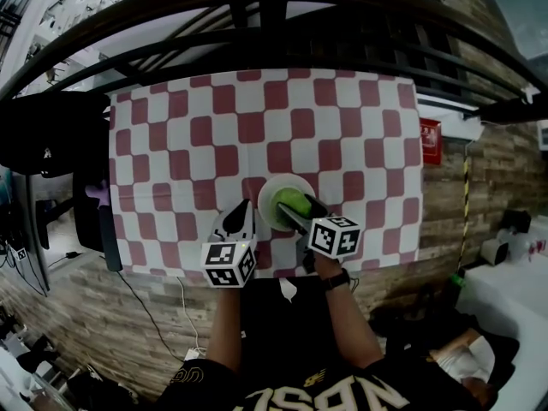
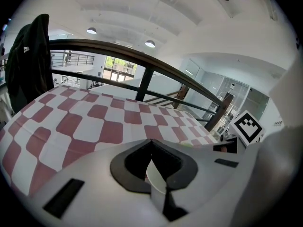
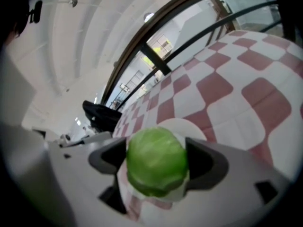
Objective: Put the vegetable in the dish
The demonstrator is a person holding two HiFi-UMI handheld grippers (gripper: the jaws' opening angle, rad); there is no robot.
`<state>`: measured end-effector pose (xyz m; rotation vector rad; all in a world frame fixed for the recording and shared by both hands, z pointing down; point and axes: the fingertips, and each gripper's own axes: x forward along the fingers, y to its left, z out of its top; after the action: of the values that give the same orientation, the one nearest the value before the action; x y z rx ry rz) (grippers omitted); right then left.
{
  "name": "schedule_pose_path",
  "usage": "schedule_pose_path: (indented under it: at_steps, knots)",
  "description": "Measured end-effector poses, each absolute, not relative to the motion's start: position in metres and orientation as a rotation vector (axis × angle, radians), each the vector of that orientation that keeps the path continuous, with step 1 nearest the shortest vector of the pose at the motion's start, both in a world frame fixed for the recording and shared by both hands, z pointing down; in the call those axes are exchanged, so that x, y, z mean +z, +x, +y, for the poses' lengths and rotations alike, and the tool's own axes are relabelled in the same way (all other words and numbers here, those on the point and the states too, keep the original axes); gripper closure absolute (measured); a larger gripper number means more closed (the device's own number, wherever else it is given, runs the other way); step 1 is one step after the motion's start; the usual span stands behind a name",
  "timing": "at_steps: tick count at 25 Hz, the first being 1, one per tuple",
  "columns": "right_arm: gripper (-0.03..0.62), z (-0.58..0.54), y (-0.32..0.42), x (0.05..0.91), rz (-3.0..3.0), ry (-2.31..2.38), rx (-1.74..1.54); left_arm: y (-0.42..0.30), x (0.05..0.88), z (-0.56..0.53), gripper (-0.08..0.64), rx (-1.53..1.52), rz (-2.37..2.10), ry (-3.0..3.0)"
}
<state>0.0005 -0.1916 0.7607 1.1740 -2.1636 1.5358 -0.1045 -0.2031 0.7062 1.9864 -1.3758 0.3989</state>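
Head view: we look steeply down on the counter (image 1: 171, 157), which is covered by a red-and-white checked cloth (image 1: 360, 127). A white dish (image 1: 267, 197) sits close to the near edge, slightly right of the middle. The vegetable (image 3: 156, 160), a round, pale-green leafy head, lies in the dish. The white rim shows on its far and left sides.

Right tongs (image 1: 295, 205): they reach in from the near side, over the dish. In the right gripper view we read the jaws spread wide, one on each side of the vegetable. A narrow gap shows at the left jaw. At the right jaw, pad and leaf are so close that we cannot tell whether they touch. We record these tongs as released, with the vegetable sitting on the white of the dish.

Left tongs (image 2: 151, 142): they are just left of the dish and apart from it, above the cloth at the near edge. In the left gripper view the jaws are clenched tip to tip with nothing between them. The marker cube (image 2: 247, 126) of the right tongs shows at that view's right side.

Surroundings: a dark curved railing (image 1: 257, 11) runs along the far side of the counter. A dark garment (image 2: 28, 56) hangs at the far left corner. A watch (image 1: 336, 279) is on the right wrist.
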Motion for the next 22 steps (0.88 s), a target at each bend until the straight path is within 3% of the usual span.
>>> schedule_pose_path:
  at_steps: [12, 22]
  knots:
    - [0.204, -0.196, 0.012, 0.752, -2.173, 1.147, 1.095, -0.093, 0.711, -0.202, 0.541, 0.413, -1.356, 1.989]
    - [0.262, -0.200, -0.006, 0.754, -2.177, 1.095, 1.027, -0.097, 0.697, -0.210, 0.541, 0.422, -1.375, 2.011]
